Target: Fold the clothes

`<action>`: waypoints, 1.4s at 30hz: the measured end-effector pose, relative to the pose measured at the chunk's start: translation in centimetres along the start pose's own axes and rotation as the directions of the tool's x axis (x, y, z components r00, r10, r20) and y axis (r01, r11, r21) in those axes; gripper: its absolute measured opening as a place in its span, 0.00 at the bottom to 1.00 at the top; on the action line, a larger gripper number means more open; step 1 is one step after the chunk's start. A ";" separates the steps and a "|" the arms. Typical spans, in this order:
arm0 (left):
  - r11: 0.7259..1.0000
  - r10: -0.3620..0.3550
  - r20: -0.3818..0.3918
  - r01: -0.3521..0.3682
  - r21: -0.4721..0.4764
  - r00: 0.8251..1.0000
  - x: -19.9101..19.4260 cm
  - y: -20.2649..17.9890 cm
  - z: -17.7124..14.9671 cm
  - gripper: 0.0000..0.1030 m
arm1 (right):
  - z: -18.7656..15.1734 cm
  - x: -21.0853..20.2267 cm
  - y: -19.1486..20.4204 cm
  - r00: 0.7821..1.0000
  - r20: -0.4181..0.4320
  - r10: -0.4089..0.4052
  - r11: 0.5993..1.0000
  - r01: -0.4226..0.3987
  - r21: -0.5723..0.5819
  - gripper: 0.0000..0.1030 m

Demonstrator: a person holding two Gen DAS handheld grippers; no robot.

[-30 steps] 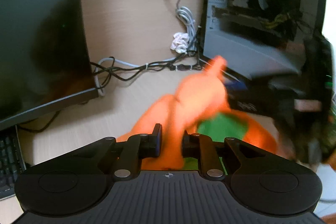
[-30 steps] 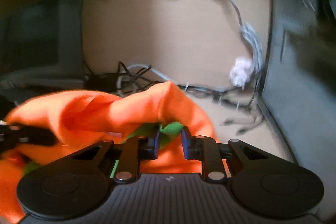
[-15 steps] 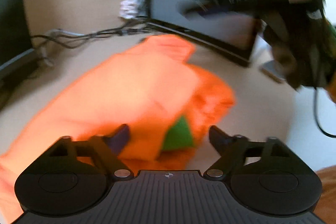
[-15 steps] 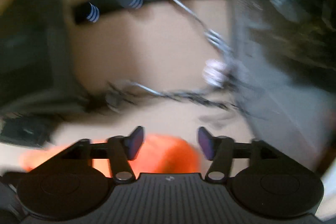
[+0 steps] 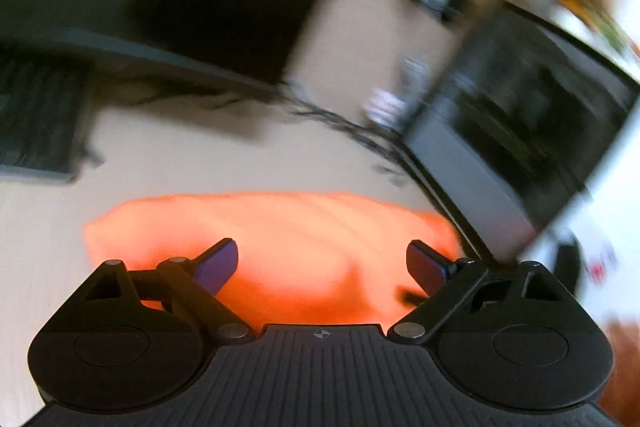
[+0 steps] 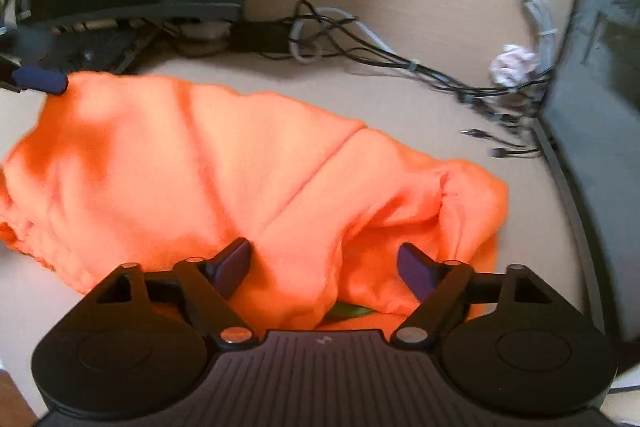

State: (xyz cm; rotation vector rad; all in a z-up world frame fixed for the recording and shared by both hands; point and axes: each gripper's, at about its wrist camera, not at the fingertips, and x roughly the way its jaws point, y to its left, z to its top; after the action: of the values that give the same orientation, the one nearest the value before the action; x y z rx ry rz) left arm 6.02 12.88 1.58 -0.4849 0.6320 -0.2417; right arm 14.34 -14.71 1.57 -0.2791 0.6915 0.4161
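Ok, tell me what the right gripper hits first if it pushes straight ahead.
Most likely the orange garment lying on the desk: the open right gripper points down onto its crumpled near edge. Exact depth is unclear.

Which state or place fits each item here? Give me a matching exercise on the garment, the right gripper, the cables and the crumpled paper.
Items:
1. garment
2. right gripper
3. cables
4. crumpled paper

States or places:
A. white, beside the computer case
B. tangled at the back of the desk
C. open, above orange cloth
D. orange, lying on the desk

Pairs: 1-D, 2-C, 3-B, 4-A
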 end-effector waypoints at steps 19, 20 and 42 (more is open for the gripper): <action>0.983 0.175 -0.118 -0.167 0.074 0.977 3.2 -0.9 -2.2 0.92 | 1.9 1.5 3.6 0.994 0.065 0.094 0.986 -0.102 0.134 1.00; 0.983 0.178 -0.116 -0.170 0.076 0.977 3.2 -1.0 -2.1 0.93 | 1.8 1.7 3.3 0.993 0.066 0.103 0.984 -0.111 0.139 1.00; 0.901 -0.017 -0.061 -0.011 -0.433 0.998 -1.4 5.2 -3.3 0.94 | 4.5 -3.7 11.6 0.959 0.159 0.233 0.967 -0.212 -0.139 0.90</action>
State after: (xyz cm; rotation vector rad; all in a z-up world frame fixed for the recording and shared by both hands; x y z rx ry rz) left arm 3.26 16.71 -2.60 -0.9118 0.7505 -0.1169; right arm 8.99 -3.77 6.07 -0.2766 0.5279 0.6916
